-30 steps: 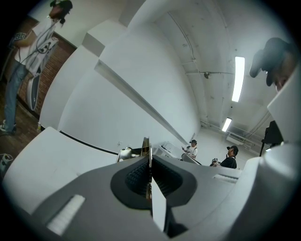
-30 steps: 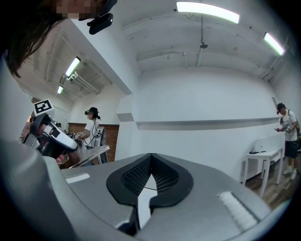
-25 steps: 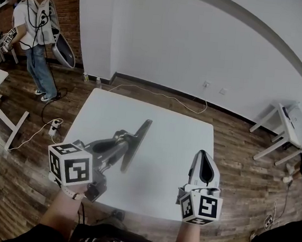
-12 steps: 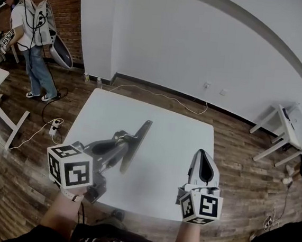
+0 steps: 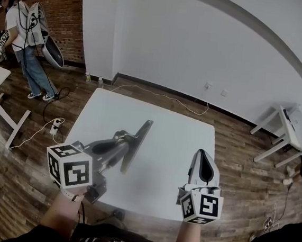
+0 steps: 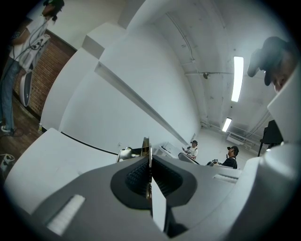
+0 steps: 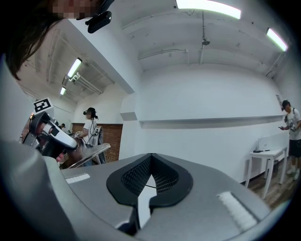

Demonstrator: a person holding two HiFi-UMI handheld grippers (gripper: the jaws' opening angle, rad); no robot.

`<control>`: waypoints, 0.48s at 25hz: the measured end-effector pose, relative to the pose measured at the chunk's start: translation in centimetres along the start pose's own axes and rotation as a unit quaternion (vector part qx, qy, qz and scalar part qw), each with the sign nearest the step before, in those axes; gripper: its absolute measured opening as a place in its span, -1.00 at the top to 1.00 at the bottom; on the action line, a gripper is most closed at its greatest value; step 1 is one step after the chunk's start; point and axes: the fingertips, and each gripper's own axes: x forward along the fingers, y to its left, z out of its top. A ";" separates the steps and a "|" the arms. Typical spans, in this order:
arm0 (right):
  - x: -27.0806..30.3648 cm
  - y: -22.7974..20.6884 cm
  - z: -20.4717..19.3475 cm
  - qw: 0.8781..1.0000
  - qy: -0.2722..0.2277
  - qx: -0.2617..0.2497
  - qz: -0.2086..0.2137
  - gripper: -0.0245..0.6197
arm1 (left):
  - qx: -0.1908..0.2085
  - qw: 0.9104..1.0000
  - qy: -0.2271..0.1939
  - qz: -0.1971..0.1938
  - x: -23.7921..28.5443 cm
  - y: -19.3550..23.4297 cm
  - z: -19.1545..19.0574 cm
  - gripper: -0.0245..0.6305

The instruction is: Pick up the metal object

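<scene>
The left gripper (image 5: 120,140) reaches forward over the white table (image 5: 176,131), its jaws clamped on a flat metal plate (image 5: 138,143) held edge-up above the tabletop. The right gripper (image 5: 204,159) points forward at the table's near edge, jaws together and empty.

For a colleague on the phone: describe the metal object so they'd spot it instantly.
Find the white table. Over its near left part the left gripper is shut on the metal object, a long, thin, flat grey strip tilted on edge. No other loose thing shows there; the right gripper is shut, empty.
</scene>
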 end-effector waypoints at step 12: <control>-0.1 0.0 0.2 1.000 0.000 -0.012 -0.003 0.90 | -0.001 1.000 0.002 -0.003 0.0 0.2 0.0 0.92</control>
